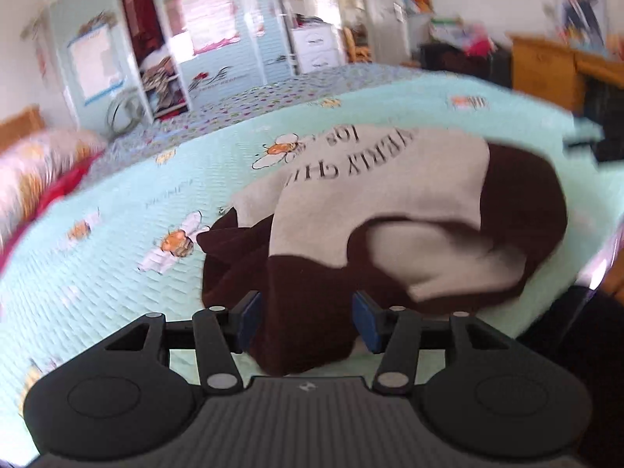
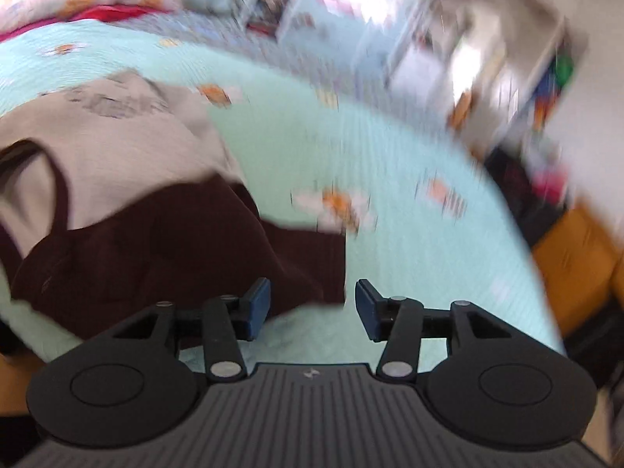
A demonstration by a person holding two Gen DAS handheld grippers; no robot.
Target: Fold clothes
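Jaws on both grippers stand wide apart: left gripper [image 1: 308, 318] has a dark brown sleeve [image 1: 308, 312] of the sweatshirt [image 1: 374, 191] running between its blue pads [image 1: 249, 318] w/o being pinched, right gripper [image 2: 312, 306] holds nothing, its pads over bare bedspread [image 2: 390, 179] just beside the brown sleeve edge. Grey-and-brown sweatshirt lies crumpled on the mint bee-print bedspread, printed lettering up, partly folded prob. — right wrist view is too blurred to say more.
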